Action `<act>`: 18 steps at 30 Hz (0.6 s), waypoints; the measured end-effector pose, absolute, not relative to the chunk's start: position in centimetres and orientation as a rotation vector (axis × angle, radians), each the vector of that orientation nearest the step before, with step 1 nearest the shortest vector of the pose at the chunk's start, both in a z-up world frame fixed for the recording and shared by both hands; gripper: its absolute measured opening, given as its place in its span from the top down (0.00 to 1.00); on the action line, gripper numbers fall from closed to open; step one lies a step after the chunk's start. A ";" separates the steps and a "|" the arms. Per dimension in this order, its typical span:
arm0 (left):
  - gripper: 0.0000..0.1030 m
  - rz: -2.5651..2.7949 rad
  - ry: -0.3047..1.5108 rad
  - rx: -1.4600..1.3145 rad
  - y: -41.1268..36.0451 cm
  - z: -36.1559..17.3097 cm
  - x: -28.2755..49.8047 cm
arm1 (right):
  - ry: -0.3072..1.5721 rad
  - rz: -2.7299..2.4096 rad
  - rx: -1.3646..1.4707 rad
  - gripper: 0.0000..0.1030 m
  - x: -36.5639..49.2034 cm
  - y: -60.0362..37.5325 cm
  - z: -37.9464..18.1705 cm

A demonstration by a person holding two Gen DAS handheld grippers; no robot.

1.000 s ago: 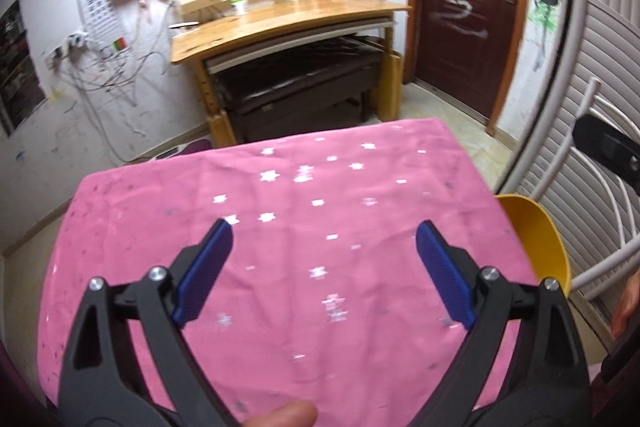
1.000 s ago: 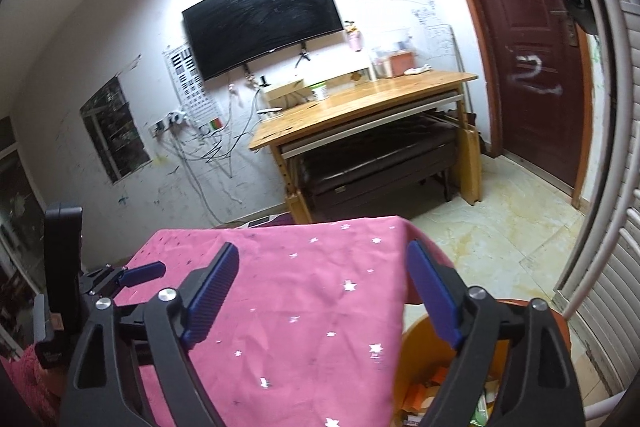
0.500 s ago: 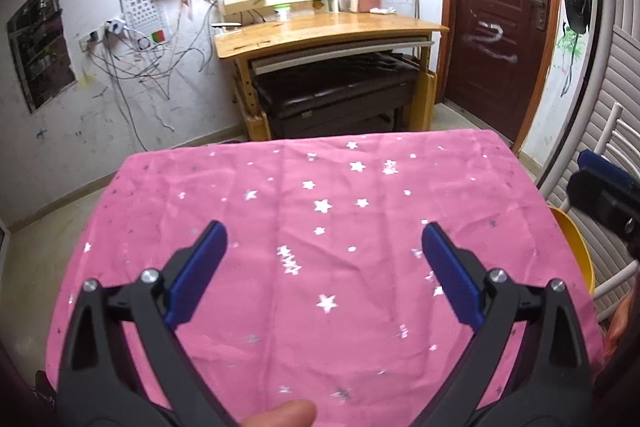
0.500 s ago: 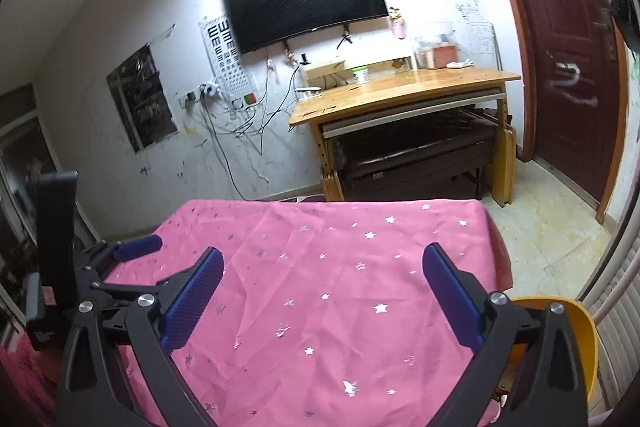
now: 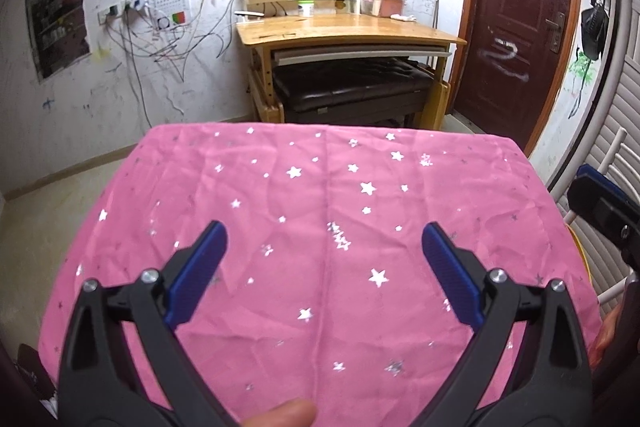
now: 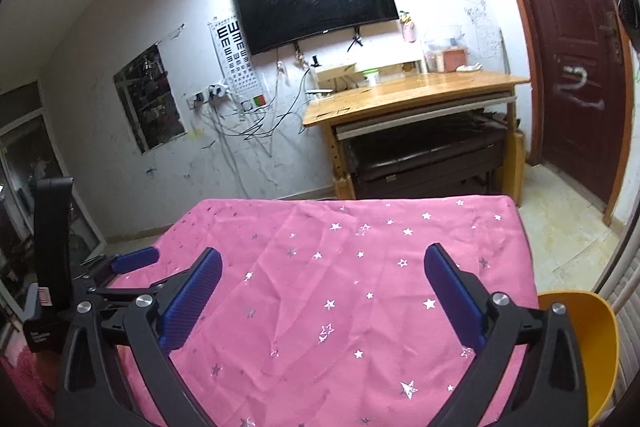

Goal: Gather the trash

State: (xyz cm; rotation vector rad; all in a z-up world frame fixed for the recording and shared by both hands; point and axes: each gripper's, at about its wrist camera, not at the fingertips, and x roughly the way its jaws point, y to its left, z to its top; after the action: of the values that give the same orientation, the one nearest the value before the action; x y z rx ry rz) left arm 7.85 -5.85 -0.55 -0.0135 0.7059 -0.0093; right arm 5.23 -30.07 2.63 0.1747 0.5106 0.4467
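both grippers hang over the pink cloth (image 5: pixel 320 211) with fingers spread wide and nothing between them — the left gripper (image 5: pixel 322 259) over the near middle of the tabletop, the right gripper (image 6: pixel 322 283) nearer the right edge. no trash shows anywhere on the cloth in either view. the yellow bin (image 6: pixel 580 339) sits off the table's near right corner, below the tabletop; its inside can't be seen from here, so whether the trash lies there can't be told.

judging from that, the step in hand looks like a last check, or a rest with the collecting done. to do it well, sweep both views along every edge and corner — the near edge is hidden behind the fingers — and keep the fingers clear of the cloth.

the cloth is thin, creased fabric with shiny silver stars; it would likely bunch and drag if a pad caught it. the pads (image 5: pixel 196 277) are blue, ribbed and flat on black plastic arms. the bin is smooth, rounded plastic.
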 end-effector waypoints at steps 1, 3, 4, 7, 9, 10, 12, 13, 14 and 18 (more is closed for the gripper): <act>0.09 -0.006 0.707 -0.015 -5.5 -0.7 7.7 | 0.508 0.438 0.167 0.08 5.1 -29.8 2.6; 0.09 0.001 0.706 -0.016 -5.1 -0.7 7.6 | 0.512 0.438 0.163 0.08 5.1 -29.5 2.5; 0.09 0.003 0.706 -0.018 -4.8 -0.7 7.6 | 0.511 0.436 0.160 0.08 5.0 -29.6 2.4; 0.09 0.011 0.705 -0.029 -4.2 -0.7 7.5 | 0.508 0.428 0.153 0.08 4.8 -29.0 2.2; 0.09 0.013 0.705 -0.034 -3.9 -0.8 7.4 | 0.515 0.433 0.151 0.08 4.9 -28.7 1.9; 0.09 0.015 0.706 -0.035 -3.7 -0.9 7.4 | 0.520 0.436 0.147 0.08 4.9 -28.5 1.8; 0.09 0.017 0.707 -0.036 -3.4 -0.9 7.3 | 0.529 0.435 0.137 0.08 5.0 -28.2 1.6; 0.09 0.017 0.710 -0.038 -3.3 -1.0 7.3 | 0.533 0.438 0.135 0.08 5.1 -28.1 1.5; 0.09 0.017 0.710 -0.039 -3.2 -1.1 7.4 | 0.537 0.439 0.132 0.08 5.1 -28.0 1.4; 0.09 0.020 0.711 -0.045 -2.9 -1.0 7.4 | 0.538 0.440 0.123 0.08 5.1 -27.9 1.3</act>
State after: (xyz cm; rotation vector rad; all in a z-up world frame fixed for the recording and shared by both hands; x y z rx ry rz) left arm 7.35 -2.95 -1.03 -0.0451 0.7108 0.0200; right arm 5.12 -27.86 1.29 0.1227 0.5385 0.4398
